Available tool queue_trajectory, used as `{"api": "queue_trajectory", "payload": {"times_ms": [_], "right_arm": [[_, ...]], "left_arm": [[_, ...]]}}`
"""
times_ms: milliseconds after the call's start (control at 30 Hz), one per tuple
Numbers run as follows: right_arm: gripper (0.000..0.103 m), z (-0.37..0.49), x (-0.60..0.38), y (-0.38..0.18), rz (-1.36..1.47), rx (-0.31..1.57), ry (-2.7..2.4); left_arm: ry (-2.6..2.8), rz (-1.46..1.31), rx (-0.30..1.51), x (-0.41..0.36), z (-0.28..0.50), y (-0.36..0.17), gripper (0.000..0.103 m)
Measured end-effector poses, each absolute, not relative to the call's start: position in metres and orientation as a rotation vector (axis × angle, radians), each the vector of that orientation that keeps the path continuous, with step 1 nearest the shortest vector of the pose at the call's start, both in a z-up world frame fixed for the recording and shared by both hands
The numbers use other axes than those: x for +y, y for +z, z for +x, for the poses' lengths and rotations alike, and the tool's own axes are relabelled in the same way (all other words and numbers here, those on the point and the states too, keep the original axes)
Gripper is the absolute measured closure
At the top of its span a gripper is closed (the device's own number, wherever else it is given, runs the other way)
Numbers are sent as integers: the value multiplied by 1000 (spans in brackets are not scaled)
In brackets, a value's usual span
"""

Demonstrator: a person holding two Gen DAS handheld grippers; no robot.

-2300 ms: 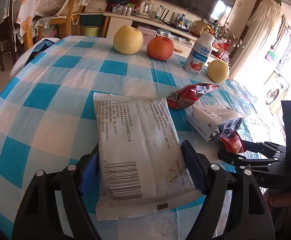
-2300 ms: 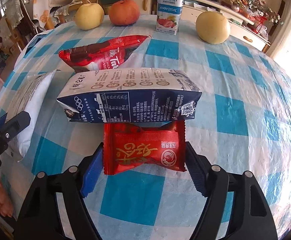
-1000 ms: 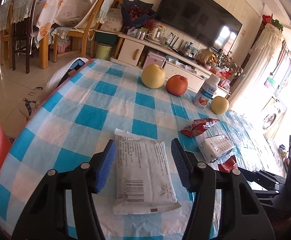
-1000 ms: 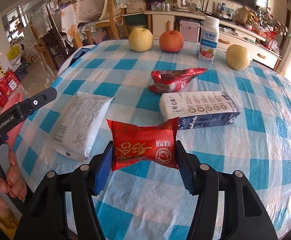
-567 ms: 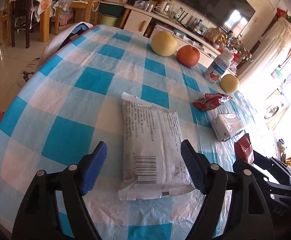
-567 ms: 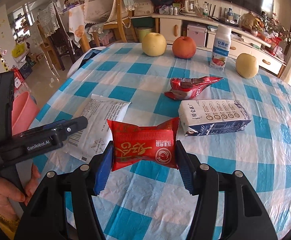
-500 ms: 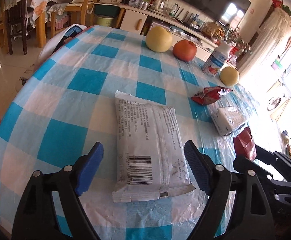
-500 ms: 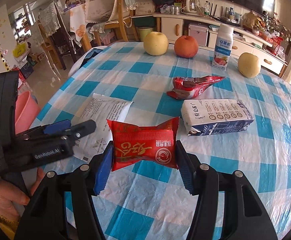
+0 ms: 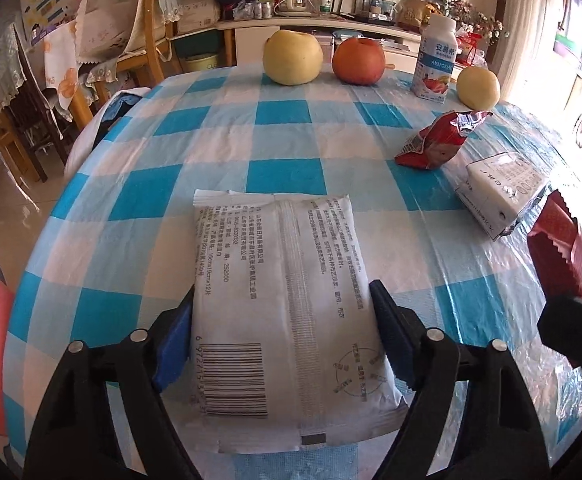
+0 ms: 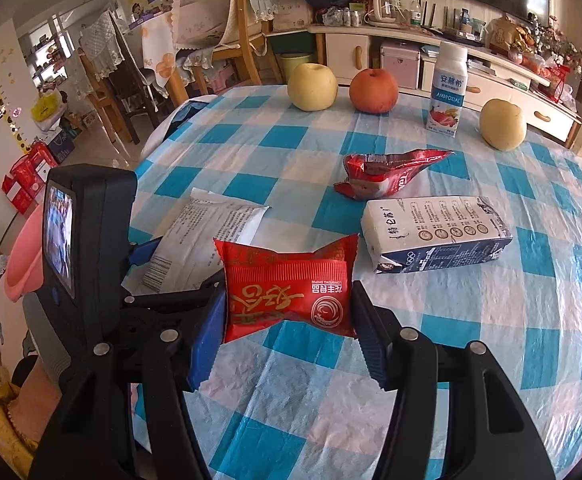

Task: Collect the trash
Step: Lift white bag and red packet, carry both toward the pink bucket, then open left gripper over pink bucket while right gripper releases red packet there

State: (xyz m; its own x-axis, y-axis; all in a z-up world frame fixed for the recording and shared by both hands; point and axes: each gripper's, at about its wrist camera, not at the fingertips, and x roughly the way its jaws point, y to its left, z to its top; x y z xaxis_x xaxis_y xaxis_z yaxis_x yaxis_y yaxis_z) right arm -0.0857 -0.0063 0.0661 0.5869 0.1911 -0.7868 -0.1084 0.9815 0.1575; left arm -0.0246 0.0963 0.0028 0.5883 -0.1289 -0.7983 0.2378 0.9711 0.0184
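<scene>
Currently, the left gripper (image 9: 281, 344) straddles the white packet (image 9: 287, 316), which lies flat on the checked tablecloth (image 9: 283, 112). Its jaws are closing, with 1 blue pad at each long edge of the packet; whether the pads already press on the packet cannot be told.

The right gripper (image 10: 287, 320) holds a small red snack pack (image 10: 289, 288) clamped between its 2 pads, clear of the tablecloth. In the left wrist view that same pack appears at the 3 o'clock edge of the frame.

Positions in the right wrist view, taken from the red snack pack:
- White packet: at 10 o'clock, partly hidden behind the left gripper body.
- Milk carton (image 10: 437, 234): at 2 o'clock, lying on its side.
- Torn red wrapper (image 10: 391, 174): at 1 o'clock, just beyond the carton.
- Yogurt bottle (image 10: 449, 92): standing upright at the far edge of the table.
- 3 fruits along the far edge: a yellow pear (image 10: 312, 86), a red apple (image 10: 373, 90) and a second pear (image 10: 503, 124).

A pink bin (image 10: 25, 256) stands off the table at 9 o'clock, behind the left gripper.
</scene>
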Motion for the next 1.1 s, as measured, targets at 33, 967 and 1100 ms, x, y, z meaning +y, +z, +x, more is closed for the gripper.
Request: {"api": "queue_trajectory", "payload": {"times_ms": [33,967,1100], "right_arm": [[43,-86,-6,68,97,923,176],[43,-71,132,108,35,882,450],[43,-62,187,120,3,866,542]], "left_arm": [[-216,123,916,97,-25,3,25],[231,-454,567,312,-64,87,27],[342,-532,539,364,-71,86,27]]}}
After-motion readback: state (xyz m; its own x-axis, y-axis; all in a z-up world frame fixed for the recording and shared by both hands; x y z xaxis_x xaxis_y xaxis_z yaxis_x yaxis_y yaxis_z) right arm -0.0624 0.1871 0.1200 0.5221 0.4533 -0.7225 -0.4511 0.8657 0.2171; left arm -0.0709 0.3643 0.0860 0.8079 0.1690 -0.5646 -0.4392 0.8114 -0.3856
